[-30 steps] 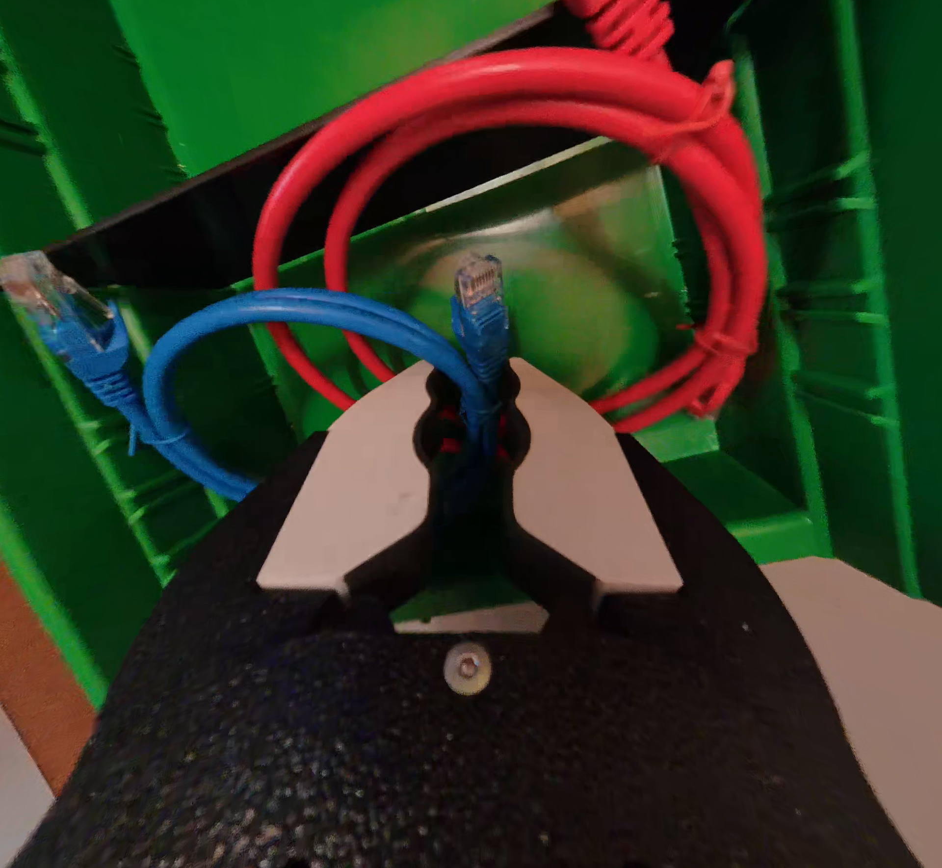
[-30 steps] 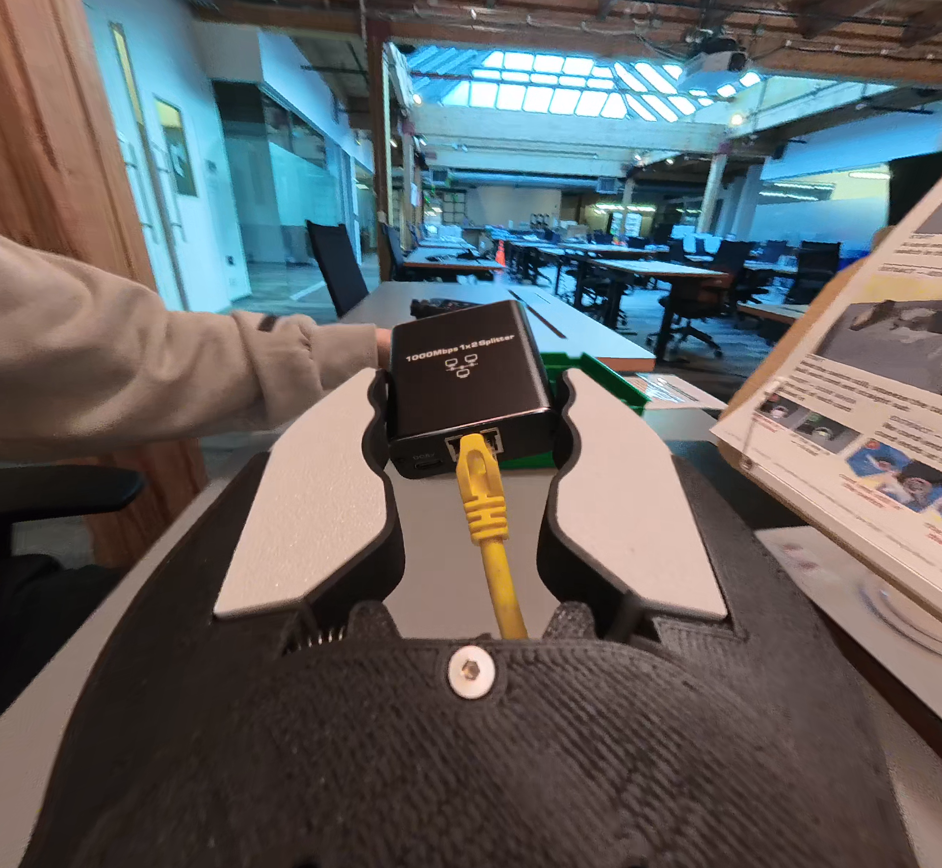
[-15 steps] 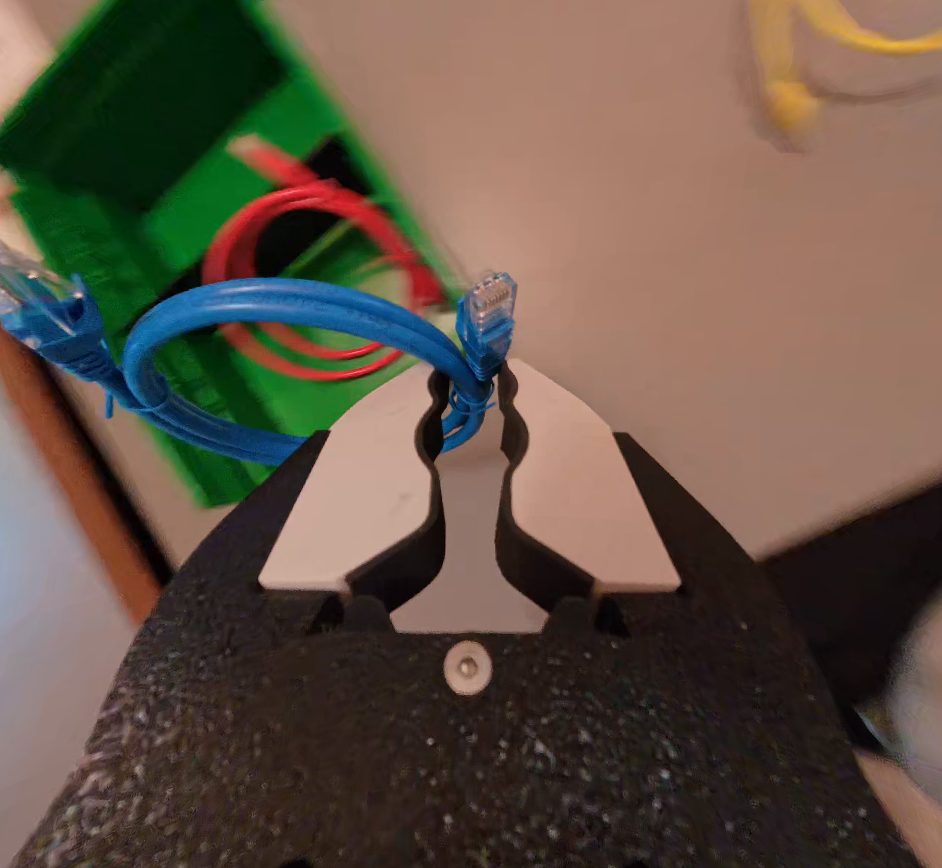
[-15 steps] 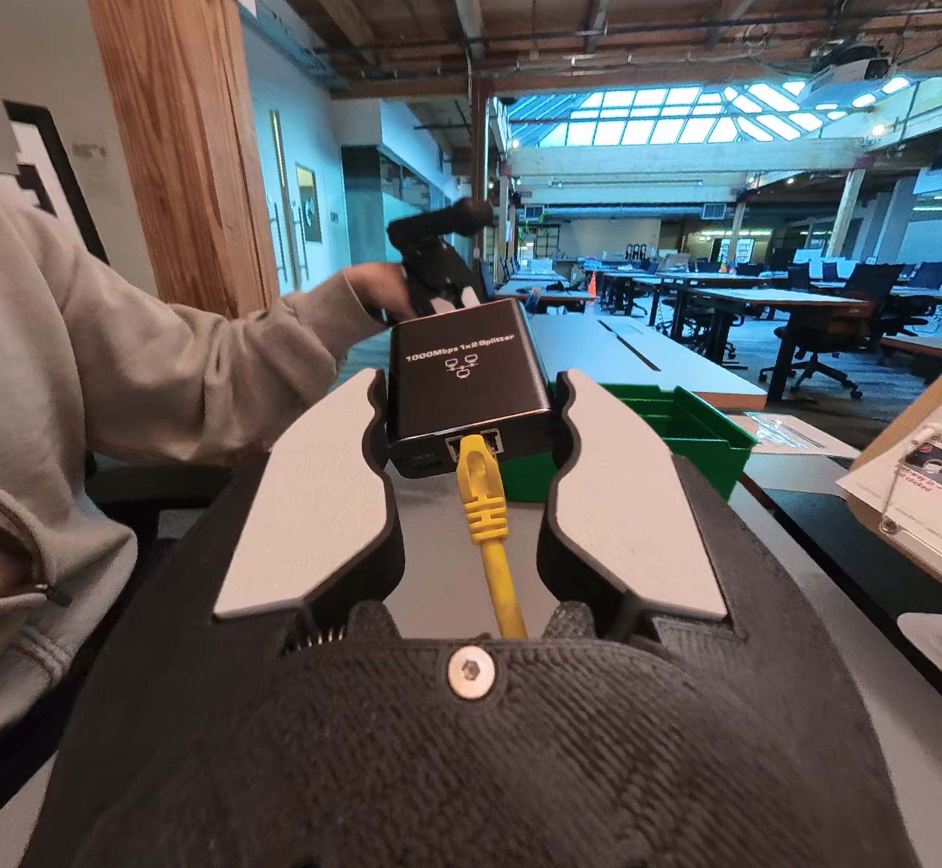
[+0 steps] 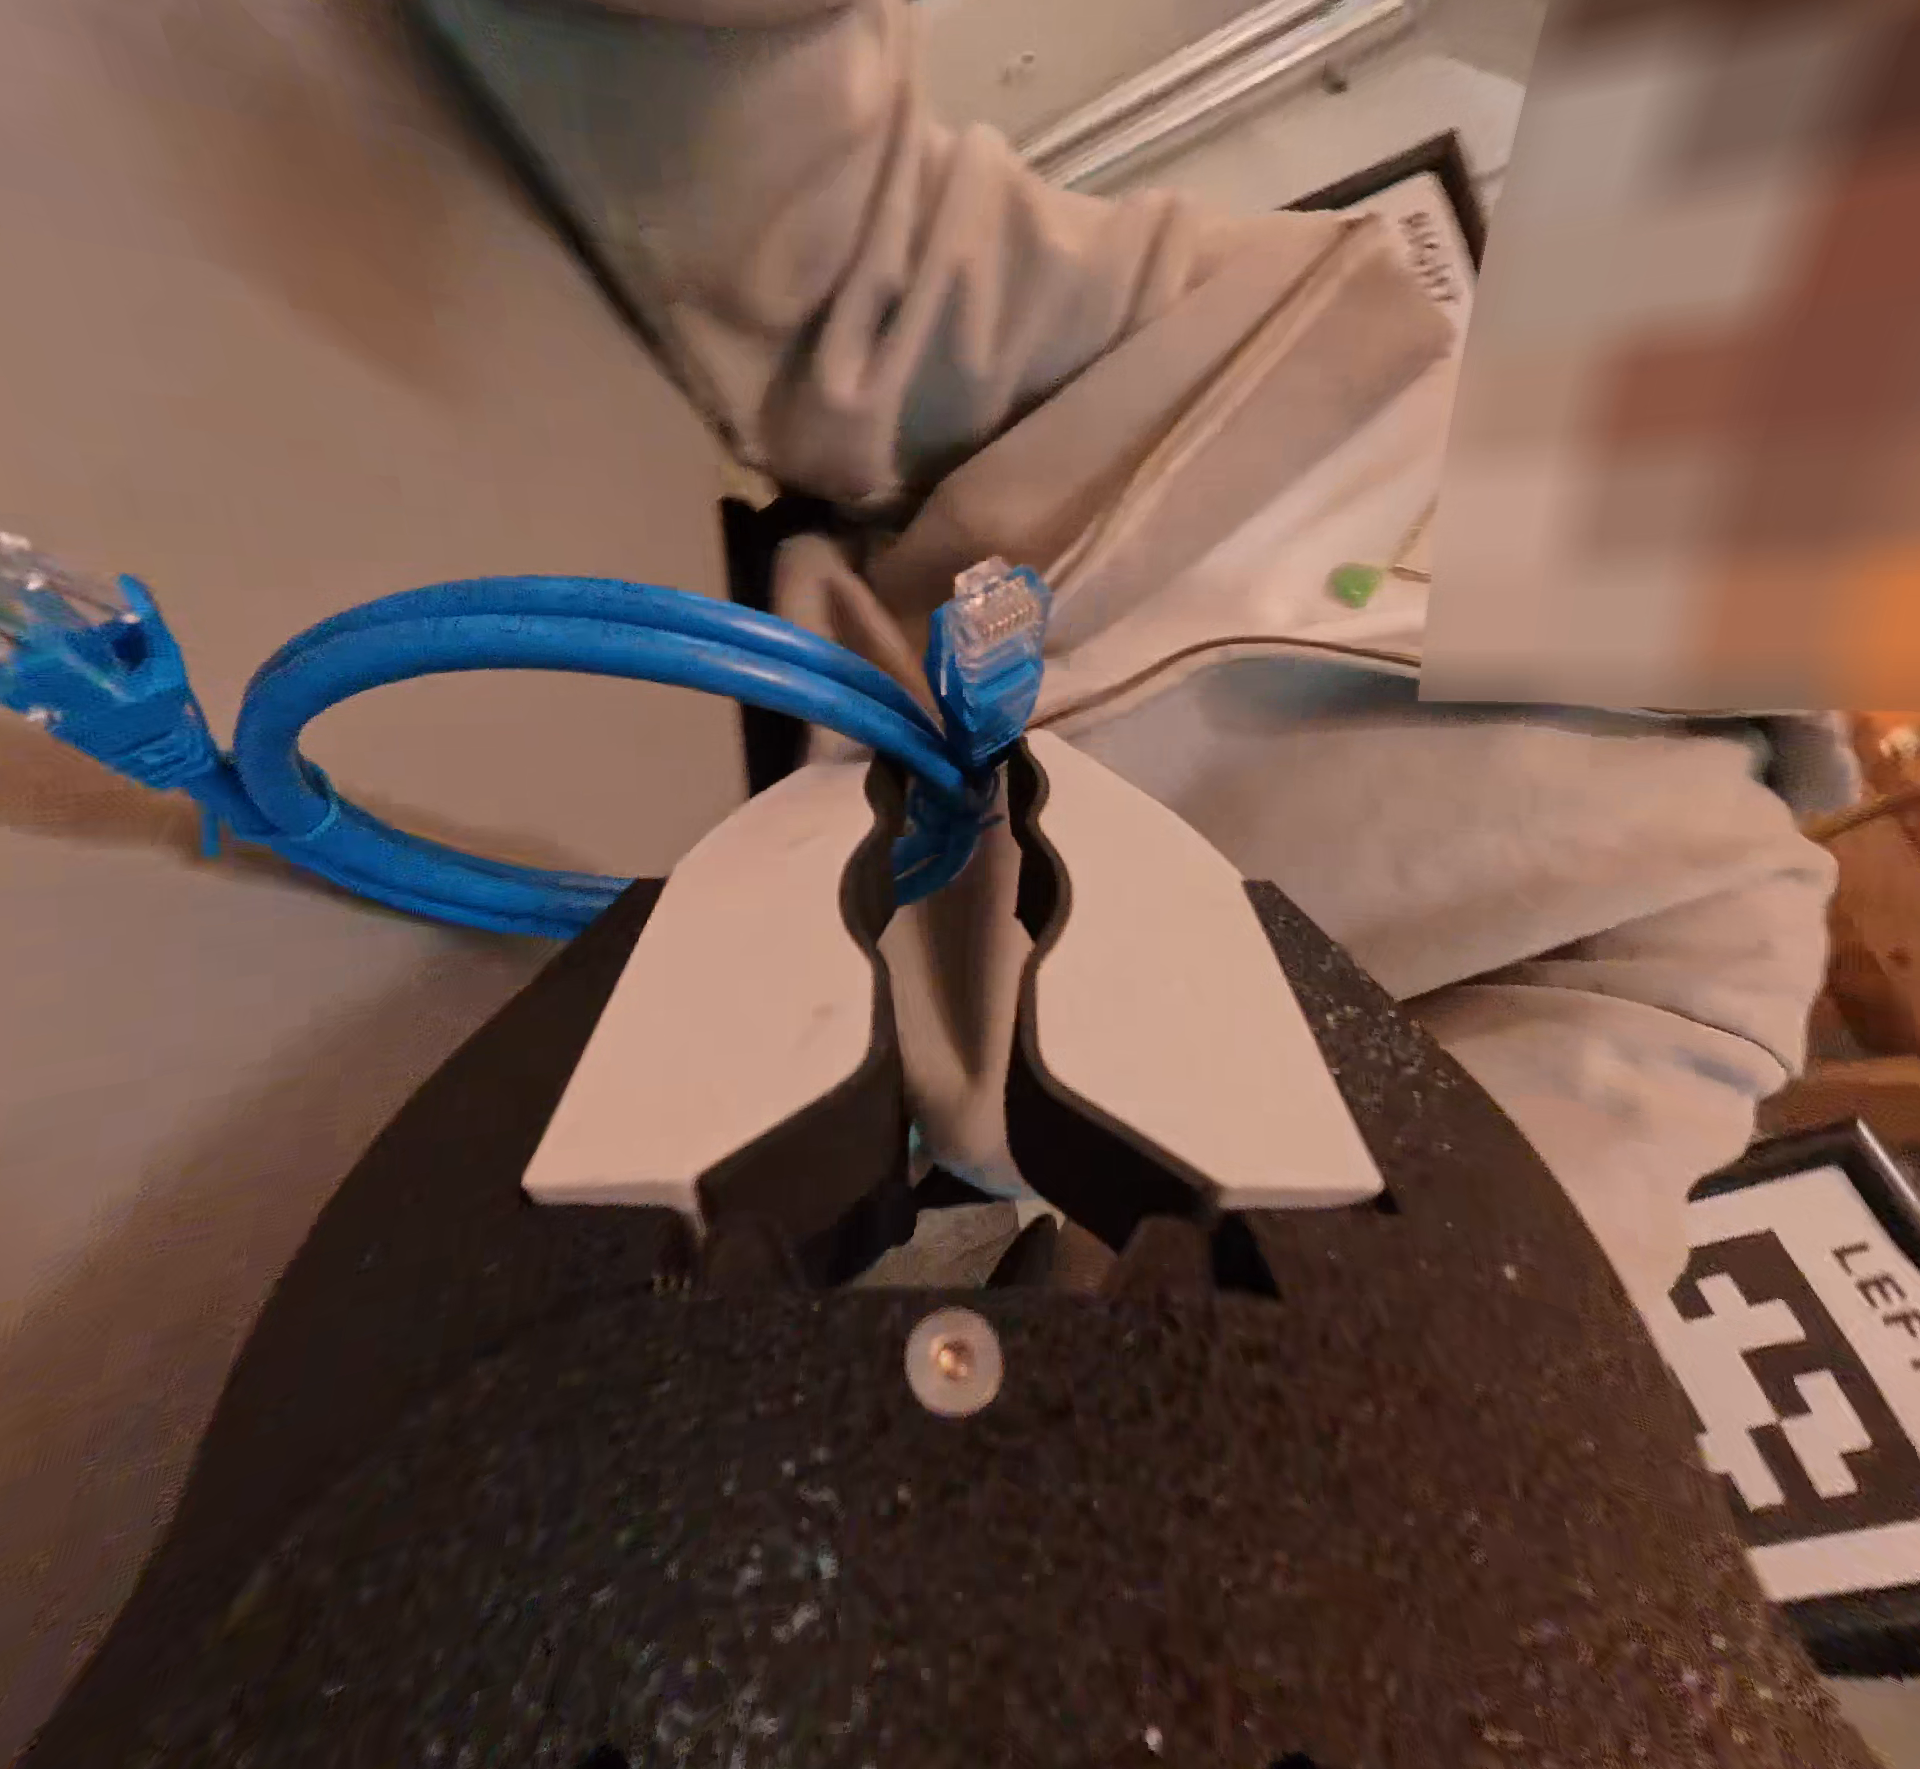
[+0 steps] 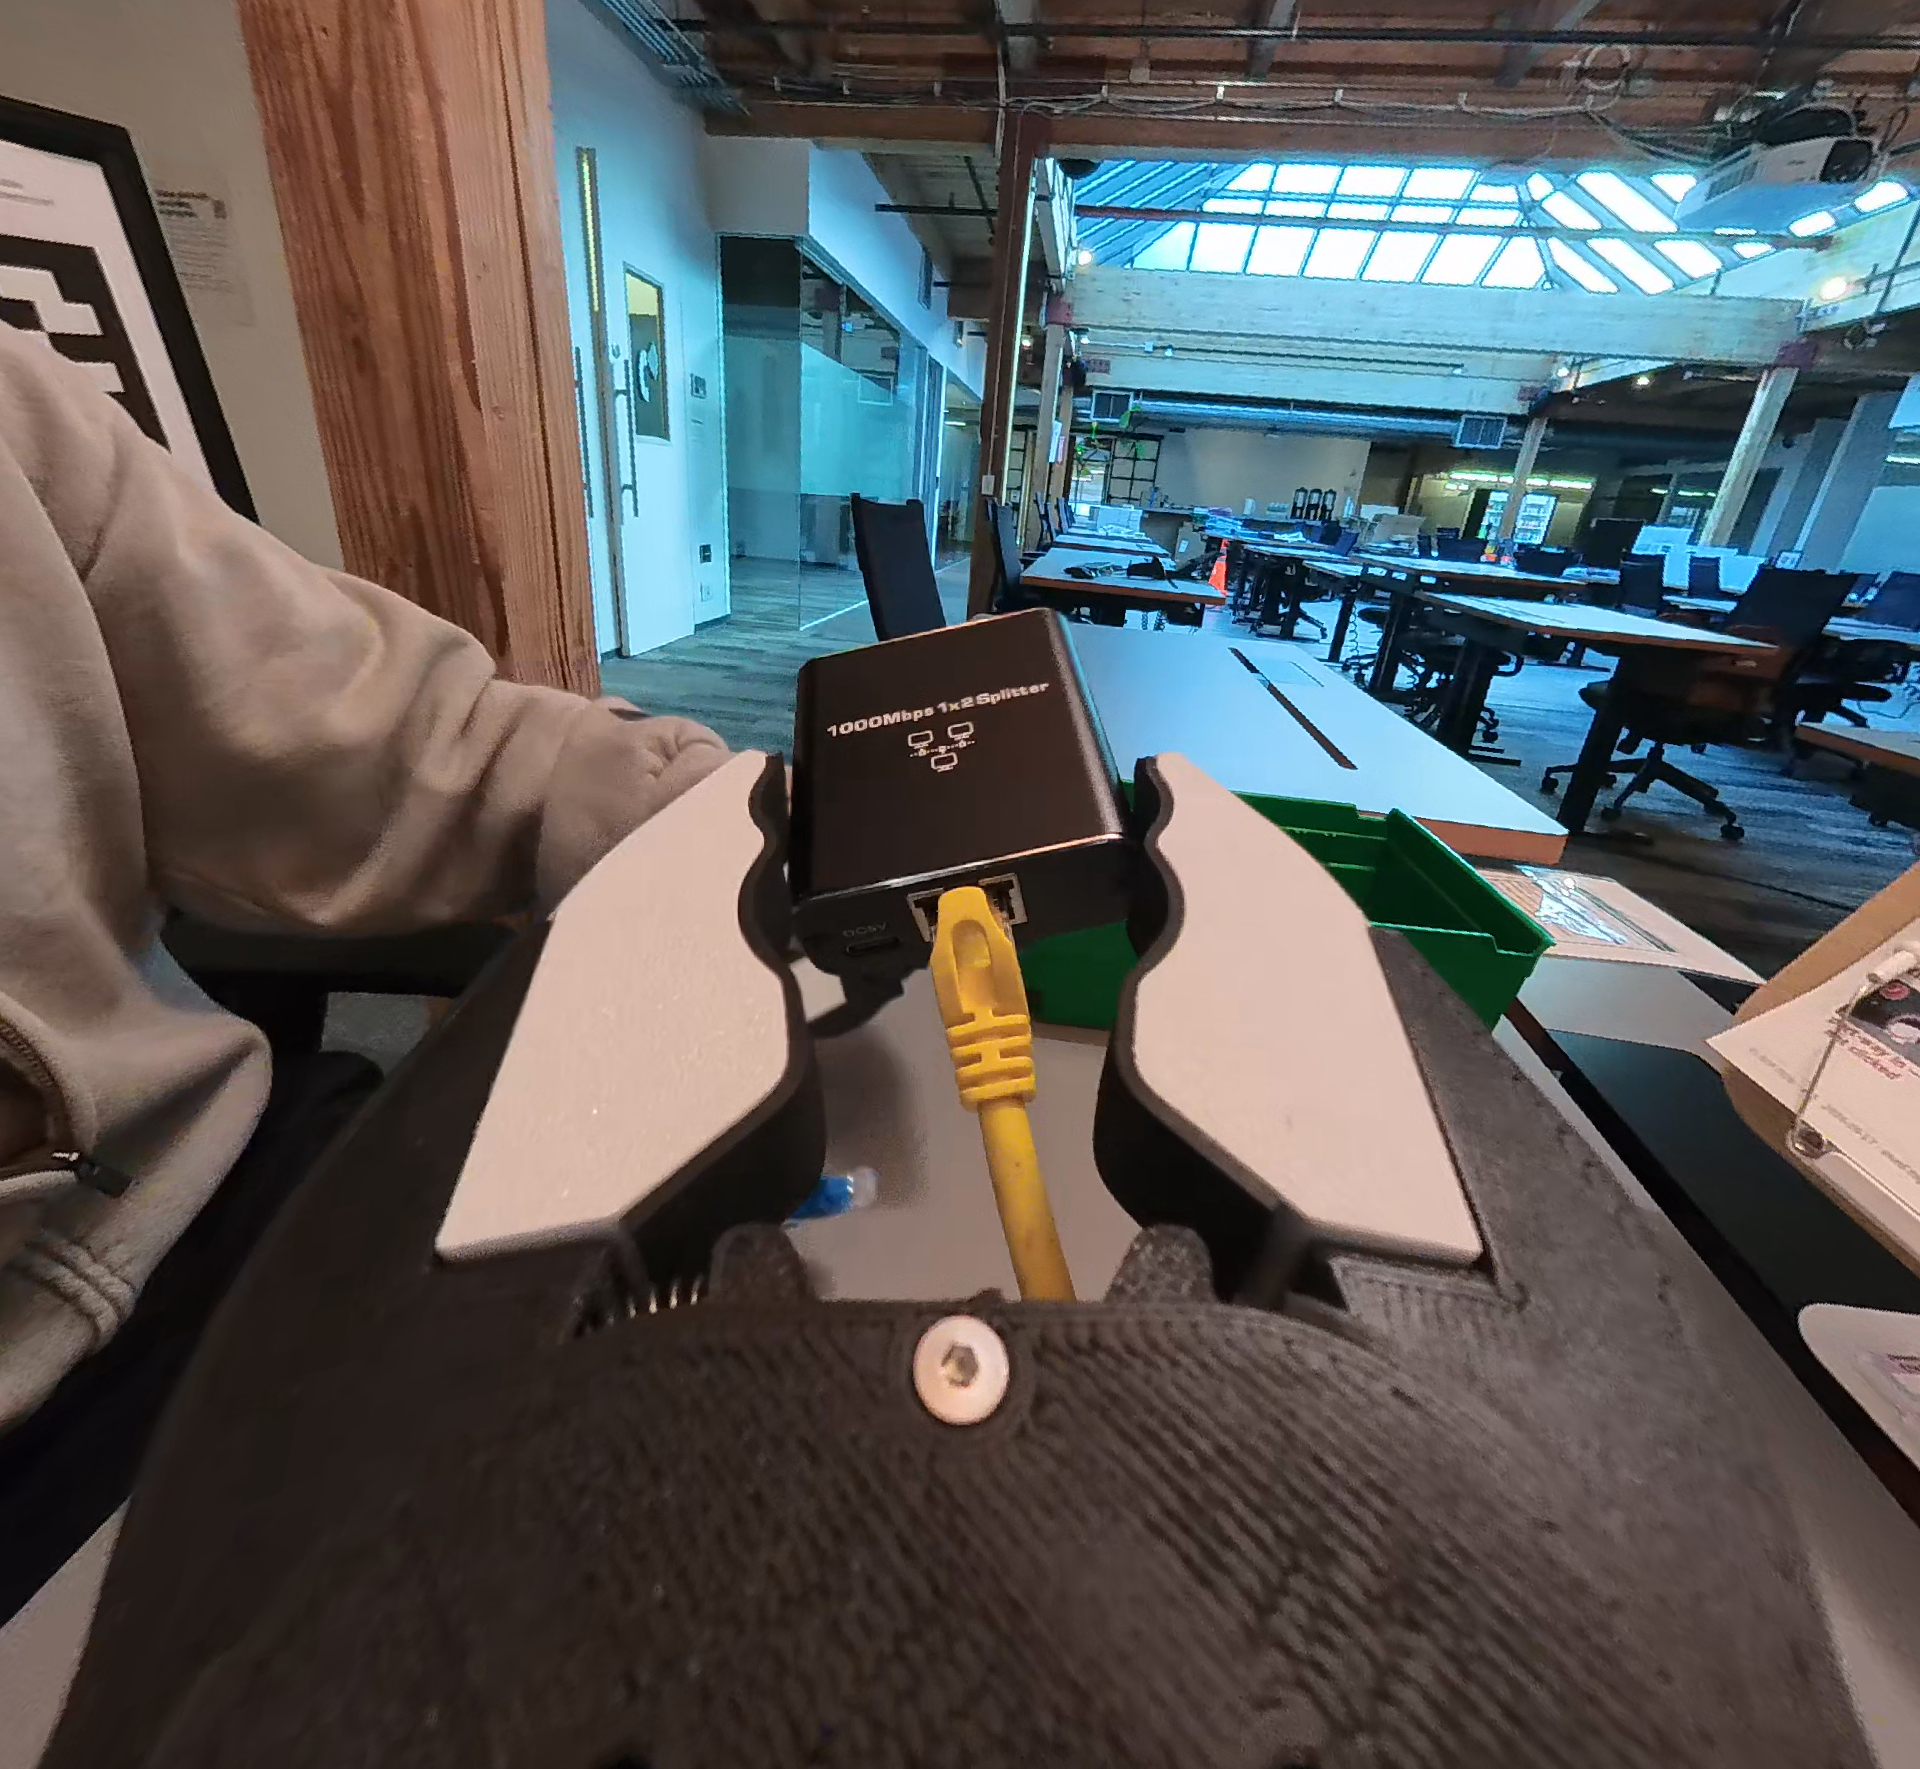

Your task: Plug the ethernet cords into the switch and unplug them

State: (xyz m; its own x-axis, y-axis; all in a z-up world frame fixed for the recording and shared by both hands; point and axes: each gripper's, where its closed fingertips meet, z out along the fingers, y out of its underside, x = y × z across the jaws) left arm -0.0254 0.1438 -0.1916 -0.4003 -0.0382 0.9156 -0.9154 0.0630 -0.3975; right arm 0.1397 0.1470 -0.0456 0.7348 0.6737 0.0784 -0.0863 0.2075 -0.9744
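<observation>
The left claw [image 5: 954, 789] is closed on a coiled blue cord [image 5: 540, 618], pinching the bundled strands right at its fingertips. One clear plug [image 5: 992, 639] stands upright just above the tips, and the cord's other plug [image 5: 62, 618] sticks out at the far left edge of the left wrist view. The loop of cord arches out to the left of the claw. Behind it hang the folds of a person's pale grey sweatshirt [image 5: 1195, 493]; much of that view is motion-blurred.

The right claw [image 6: 961, 846] grips a small black switch [image 6: 940, 753] by its two sides, holding it raised above the tabletop [image 6: 1226, 711]. A yellow cord [image 6: 1013, 1169] is plugged into a port on the face of the switch nearest the camera, and runs back between the fingers toward the claw's body. A bit of blue plug [image 6: 836, 1191] peeks out low beside the left finger. A green bin [image 6: 1423, 878] sits on the tabletop just behind and to the right of the switch. A grey sleeve [image 6: 312, 732] reaches in from the left, ending behind the left finger. An open office with desks and chairs fills the background.
</observation>
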